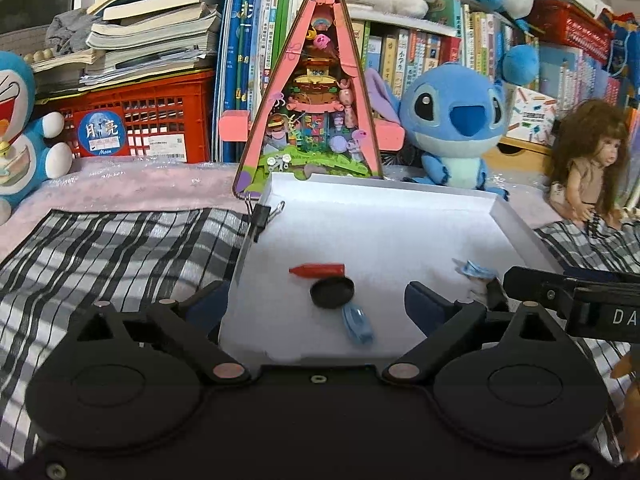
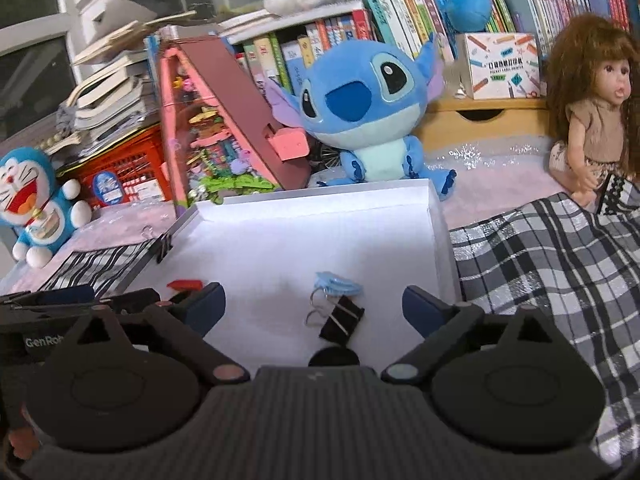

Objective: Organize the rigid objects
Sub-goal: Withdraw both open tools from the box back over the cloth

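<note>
Your left gripper point(image 1: 316, 300) is hanging low over the near edge of the white tray point(image 1: 516, 224), jaws spread wide with nothing between them, pointing straight across it toward the pink house model point(image 1: 308, 92). Your right gripper point(image 2: 314, 306) is doing much the same from the tray's right side, jaws also wide apart and empty, and its black body pokes into the left view at the right edge.

Biggest stuff first: the plaid cloth point(image 2: 560, 264) lies on both sides of the tray, over a pink sheet. Behind the tray there's the Stitch plush point(image 2: 368, 108), the house model touching the tray's far-left corner, a doll point(image 2: 592, 104) well off to the right, a Doraemon plush point(image 2: 36, 200) far left, and a red crate point(image 1: 152, 120) under stacked books.

Inside the tray: a black disc point(image 1: 332, 291) just ahead of your left jaws, with a red cone-shaped piece point(image 1: 316, 270) touching its far side and a blue clip point(image 1: 358, 324) touching its near side. In the right view a black binder clip point(image 2: 340, 320) sits between your right fingers, with a light blue piece point(image 2: 338, 283) just beyond it. Another binder clip point(image 1: 262, 216) is clamped on the tray's left rim.

Only the small pieces lie in front of either gripper.
</note>
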